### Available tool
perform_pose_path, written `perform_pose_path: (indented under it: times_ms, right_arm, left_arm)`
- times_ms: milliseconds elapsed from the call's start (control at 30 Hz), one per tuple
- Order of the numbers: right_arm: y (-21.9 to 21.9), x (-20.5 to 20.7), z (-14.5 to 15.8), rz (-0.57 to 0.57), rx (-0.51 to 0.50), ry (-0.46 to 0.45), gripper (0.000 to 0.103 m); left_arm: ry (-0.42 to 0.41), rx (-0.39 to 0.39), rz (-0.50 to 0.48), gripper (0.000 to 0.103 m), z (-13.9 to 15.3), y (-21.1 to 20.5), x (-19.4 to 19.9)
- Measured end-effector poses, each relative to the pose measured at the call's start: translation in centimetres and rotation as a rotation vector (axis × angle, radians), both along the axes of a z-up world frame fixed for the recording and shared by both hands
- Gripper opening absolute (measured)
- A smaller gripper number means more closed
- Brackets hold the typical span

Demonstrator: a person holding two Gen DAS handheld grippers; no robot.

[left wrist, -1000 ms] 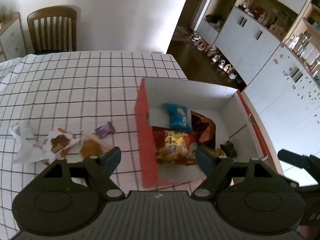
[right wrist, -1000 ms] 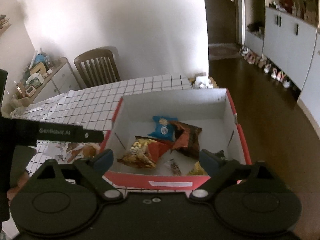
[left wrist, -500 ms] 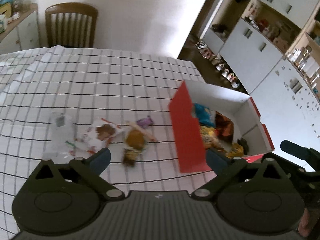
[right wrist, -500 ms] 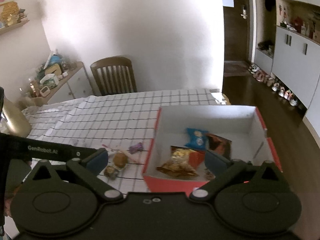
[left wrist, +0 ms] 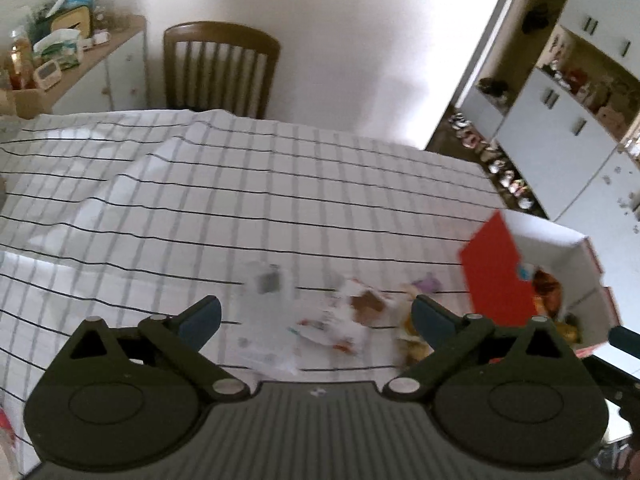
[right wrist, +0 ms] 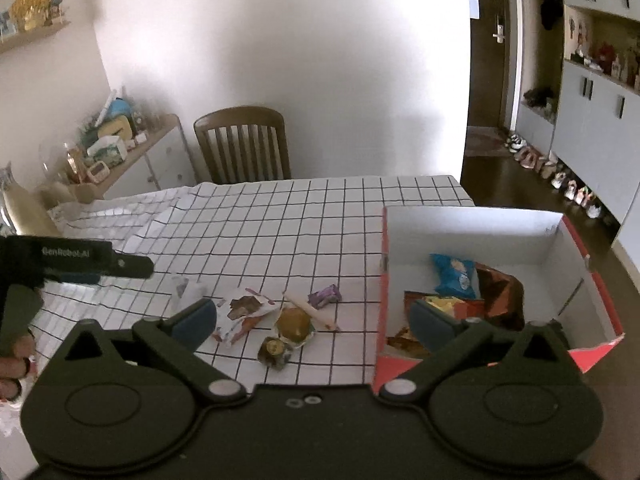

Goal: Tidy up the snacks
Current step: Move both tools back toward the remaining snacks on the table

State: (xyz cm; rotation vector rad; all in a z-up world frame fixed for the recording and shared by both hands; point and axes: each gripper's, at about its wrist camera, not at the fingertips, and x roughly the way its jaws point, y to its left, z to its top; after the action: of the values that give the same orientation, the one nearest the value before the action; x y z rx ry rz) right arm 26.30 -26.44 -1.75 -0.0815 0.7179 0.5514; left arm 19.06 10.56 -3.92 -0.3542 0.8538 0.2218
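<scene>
Both grippers spread wide and empty above the checked tablecloth (right wrist: 280, 220).
Left gripper (left wrist: 316, 316) and right gripper (right wrist: 312, 316) hover over loose snack wrappers (right wrist: 248, 312) beside the red-and-white cardboard box (right wrist: 472, 224) at the cloth's right edge.

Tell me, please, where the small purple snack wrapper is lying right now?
In the right wrist view, the purple wrapper lies on the checked tablecloth, just left of the red box, beside the stick-shaped snack.

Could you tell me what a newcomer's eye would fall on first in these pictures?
Probably the red box with white inside walls at the table's right edge, holding a blue snack bag and other packets. Left of it, loose snacks including a purple candy lie scattered on the grid-patterned tablecloth.
</scene>
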Motion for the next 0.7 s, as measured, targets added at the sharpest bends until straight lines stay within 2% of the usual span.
perform_pose_path:
  times_ms: [133, 300, 467, 633, 700]
  right_arm:
    - [2.3, 0.3, -1.5, -0.013, 0.004, 0.052, 0.103]
    - [4.0, 0.8, -3.5, -0.04, 0.016, 0.092, 0.099]
    - [5.1, 1.2, -5.8, -0.05, 0.003, 0.128, 0.098]
    - [7.0, 1.9, -8.5, -0.059, -0.056, 0.196, 0.098]
    - [7.3, 2.2, -9.2, -0.063, -0.063, 0.217, 0.095]
  left_arm:
    - [0.034, 0.016, 0.011, 0.102, -2.0, 2.1, 0.9]
    - [0.093, 0.041, -0.024, 0.102, -5.2, 3.1, 2.5]
    - [0.131, 0.011, -0.021, 0.102, -7.9, 3.9, 3.6]
    - [0.178, -0.008, 0.003, 0.102, -10.2, 5.1, 5.0]
    - [0.193, -0.032, 0.029, 0.102, -11.0, 5.7, 5.6]
